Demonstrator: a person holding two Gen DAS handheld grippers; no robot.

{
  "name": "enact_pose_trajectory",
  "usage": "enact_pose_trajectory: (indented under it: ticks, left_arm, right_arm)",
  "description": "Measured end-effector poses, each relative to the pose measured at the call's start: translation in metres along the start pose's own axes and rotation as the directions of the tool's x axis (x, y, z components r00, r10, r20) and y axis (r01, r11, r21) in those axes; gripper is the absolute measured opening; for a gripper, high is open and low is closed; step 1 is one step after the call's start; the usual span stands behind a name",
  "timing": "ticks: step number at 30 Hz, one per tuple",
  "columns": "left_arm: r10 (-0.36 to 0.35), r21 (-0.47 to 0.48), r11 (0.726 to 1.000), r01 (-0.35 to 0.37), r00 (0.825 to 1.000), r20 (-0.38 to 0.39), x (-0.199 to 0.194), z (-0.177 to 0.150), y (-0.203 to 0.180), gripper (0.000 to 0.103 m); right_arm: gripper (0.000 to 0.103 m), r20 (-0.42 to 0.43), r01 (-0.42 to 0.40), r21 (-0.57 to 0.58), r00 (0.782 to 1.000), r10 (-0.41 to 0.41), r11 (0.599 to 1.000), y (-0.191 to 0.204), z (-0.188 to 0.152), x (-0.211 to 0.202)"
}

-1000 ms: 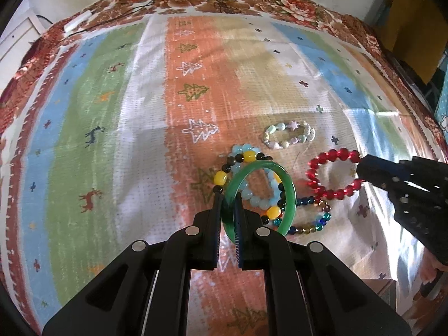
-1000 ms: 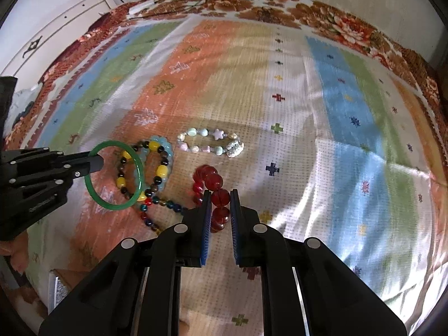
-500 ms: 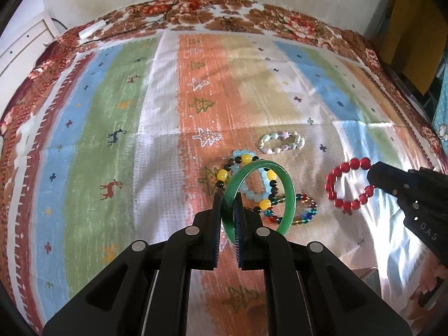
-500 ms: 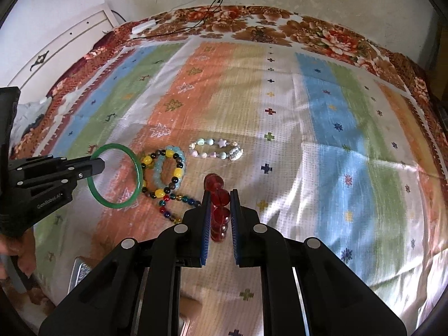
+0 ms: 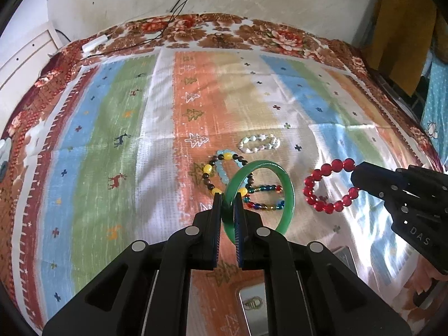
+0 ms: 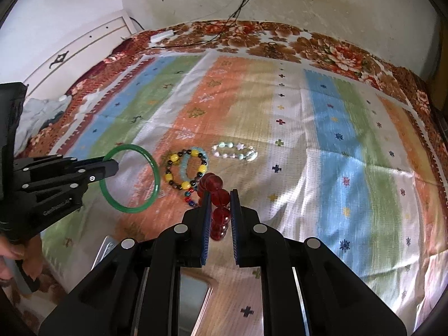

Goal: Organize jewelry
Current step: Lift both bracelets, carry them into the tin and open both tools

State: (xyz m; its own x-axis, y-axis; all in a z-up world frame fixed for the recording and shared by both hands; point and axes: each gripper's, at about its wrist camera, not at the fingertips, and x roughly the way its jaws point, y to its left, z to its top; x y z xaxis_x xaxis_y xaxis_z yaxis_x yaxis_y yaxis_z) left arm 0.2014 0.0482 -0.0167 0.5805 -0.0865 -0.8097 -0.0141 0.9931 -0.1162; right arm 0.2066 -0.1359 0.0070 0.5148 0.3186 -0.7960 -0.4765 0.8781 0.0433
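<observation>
Two grippers clenched: left gripper on green bangle, frame centre; right gripper on red bead bracelet. Three beaded bracelets on striped cloth, mid-frame. Metal tray, lower centre, contents hidden.

Right gripper: clamped on the red bead bracelet, lifted off the striped cloth.
Left gripper: at left, pinching the green bangle by its rim.
On the cloth: yellow-and-black bead bracelet around a pale blue one; pastel bracelet just right.
</observation>
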Motion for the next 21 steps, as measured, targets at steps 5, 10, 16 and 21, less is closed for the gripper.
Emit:
enact_pose_trajectory:
  ticks: [5,10,16,21]
  left_arm:
    - [0.01,-0.021,1.0,-0.01,1.0,0.018,-0.007,-0.004,0.0,0.008]
    - [0.004,-0.024,1.0,-0.003,1.0,0.023,-0.012,-0.008,0.001,0.008]
    - [-0.017,-0.052,0.998,0.019,0.999,0.042,-0.023,-0.015,0.005,0.008]
    - [-0.024,-0.034,0.999,0.025,0.999,0.046,-0.03,-0.024,0.0,0.008]
  right_arm:
    - [0.014,0.034,-0.014,0.016,0.999,0.013,1.0,0.003,-0.001,-0.019]
    - [0.014,0.06,-0.024,0.005,0.998,0.023,1.0,0.01,-0.005,-0.031]
    - [0.014,0.055,-0.028,0.004,0.998,0.028,1.0,0.013,-0.012,-0.036]
    - [0.014,0.071,-0.043,0.001,0.997,0.043,0.999,0.015,-0.017,-0.046]
